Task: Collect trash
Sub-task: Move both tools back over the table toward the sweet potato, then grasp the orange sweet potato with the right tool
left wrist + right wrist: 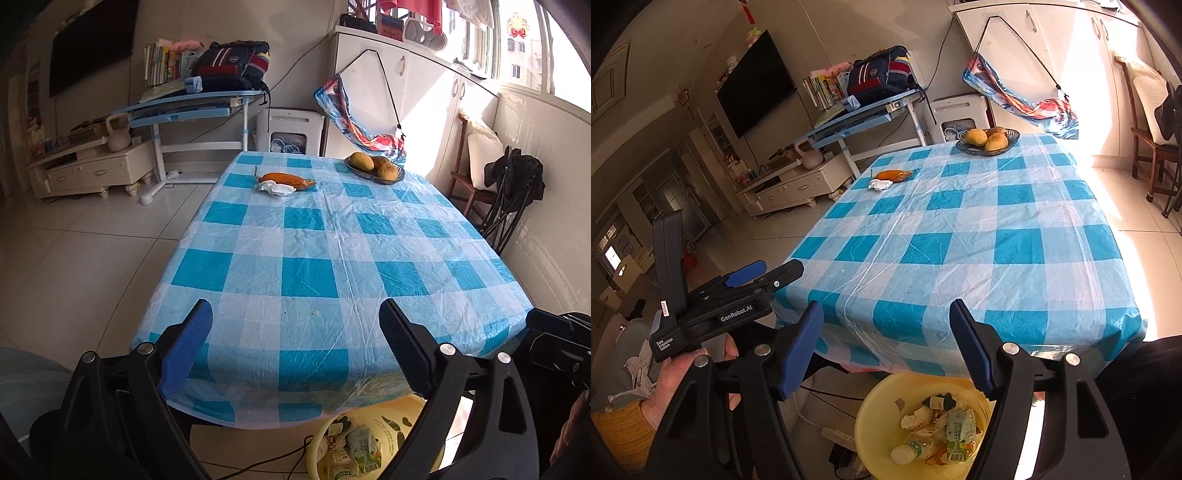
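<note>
An orange snack wrapper (290, 180) and a crumpled white tissue (277, 188) lie together at the far left of the blue-checked table (306, 266). They also show in the right wrist view: the wrapper (895, 174), the tissue (880, 184). A yellow bin (882, 398) with cartons, a bottle and paper in it stands on the floor under the near table edge; it also shows in the left wrist view (424, 413). My left gripper (295, 314) is open and empty over the near edge. My right gripper (886, 317) is open and empty above the bin.
A dark bowl (384, 180) of mangoes sits at the far right of the table. The left gripper's body (716, 302) is at the table's near left corner. A chair (476, 173) stands to the right, a blue desk (192, 107) behind the table. Cables lie on the floor by the bin.
</note>
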### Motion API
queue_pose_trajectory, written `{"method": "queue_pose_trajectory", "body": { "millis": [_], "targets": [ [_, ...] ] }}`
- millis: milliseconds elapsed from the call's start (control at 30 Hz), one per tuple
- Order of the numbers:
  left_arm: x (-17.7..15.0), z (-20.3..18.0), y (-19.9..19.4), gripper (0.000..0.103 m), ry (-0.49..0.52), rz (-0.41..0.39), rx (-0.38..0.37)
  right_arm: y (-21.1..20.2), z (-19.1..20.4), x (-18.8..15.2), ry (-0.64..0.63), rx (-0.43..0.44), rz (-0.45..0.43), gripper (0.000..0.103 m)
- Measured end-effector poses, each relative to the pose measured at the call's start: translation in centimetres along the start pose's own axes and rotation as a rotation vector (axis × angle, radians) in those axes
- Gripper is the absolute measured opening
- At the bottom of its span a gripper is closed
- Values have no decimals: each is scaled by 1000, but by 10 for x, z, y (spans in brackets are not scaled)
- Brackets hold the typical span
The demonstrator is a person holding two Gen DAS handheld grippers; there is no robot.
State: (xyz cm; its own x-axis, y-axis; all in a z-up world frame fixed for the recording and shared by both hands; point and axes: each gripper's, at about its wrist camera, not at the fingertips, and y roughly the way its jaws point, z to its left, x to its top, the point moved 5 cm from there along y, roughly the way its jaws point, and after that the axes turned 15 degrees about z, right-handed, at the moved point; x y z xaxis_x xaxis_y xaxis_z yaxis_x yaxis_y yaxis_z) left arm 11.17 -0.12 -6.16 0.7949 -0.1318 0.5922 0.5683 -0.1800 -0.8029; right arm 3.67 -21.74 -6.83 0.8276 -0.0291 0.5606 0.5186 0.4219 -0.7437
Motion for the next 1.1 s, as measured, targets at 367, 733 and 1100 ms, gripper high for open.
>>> {"method": "queue_pose_trajectory", "body": {
  "millis": [367, 733, 1100],
  "targets": [
    [48, 32, 30, 89, -56, -7, 5, 32, 5, 54, -112, -8, 39, 68],
    [85, 47, 74, 89, -102, 22, 9, 87, 5, 134, -197, -36, 59, 68],
    [128, 54, 104, 89, -137, 22, 20, 171, 1, 234, -262, -46, 112, 62]
  ]
}}
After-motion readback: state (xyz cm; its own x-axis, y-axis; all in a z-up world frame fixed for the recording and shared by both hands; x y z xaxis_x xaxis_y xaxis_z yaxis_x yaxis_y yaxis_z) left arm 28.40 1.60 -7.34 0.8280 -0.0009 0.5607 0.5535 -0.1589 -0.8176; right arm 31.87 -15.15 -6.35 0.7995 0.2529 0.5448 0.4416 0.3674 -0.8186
